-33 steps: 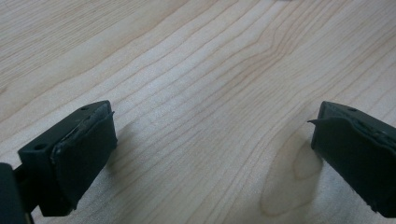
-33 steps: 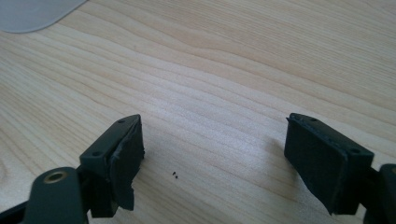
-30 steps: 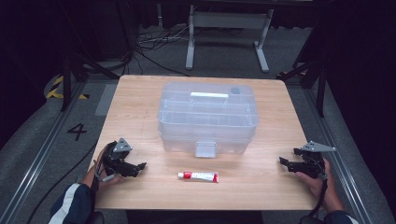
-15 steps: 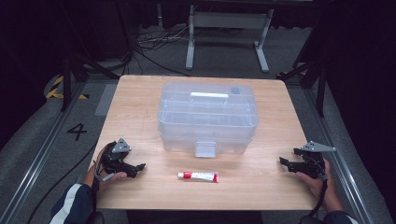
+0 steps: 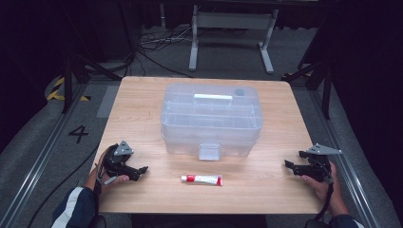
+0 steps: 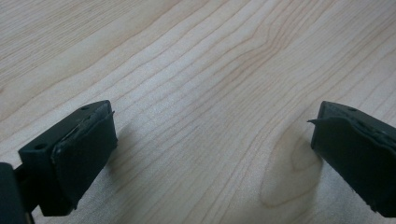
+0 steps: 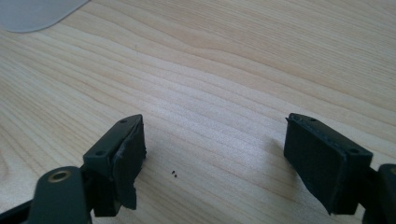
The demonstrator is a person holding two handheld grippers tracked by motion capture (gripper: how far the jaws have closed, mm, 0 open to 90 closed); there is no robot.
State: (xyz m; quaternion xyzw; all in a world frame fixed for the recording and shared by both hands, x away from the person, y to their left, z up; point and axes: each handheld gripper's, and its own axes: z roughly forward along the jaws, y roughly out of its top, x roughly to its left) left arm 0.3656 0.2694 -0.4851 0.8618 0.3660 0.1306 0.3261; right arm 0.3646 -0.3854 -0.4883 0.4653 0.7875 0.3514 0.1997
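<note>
My left gripper (image 5: 140, 169) rests low on the light wooden table (image 5: 142, 99) near its front left corner, and its two black jaws stand wide apart with nothing between them; in the left gripper view I see only bare wood grain between the pads (image 6: 84, 154). My right gripper (image 5: 288, 165) sits near the front right edge of the table, and its jaws are also spread wide and hold nothing, with bare wood between them in the right gripper view. Both grippers point inward, toward the middle of the table. Between them, close to the front edge, lies a small white tube with a red band and a red cap (image 5: 201, 179), flat on the wood and well apart from both grippers. Just behind the tube stands a large clear plastic box with a white handle on its closed lid (image 5: 212, 118), its front latch facing the tube.
</note>
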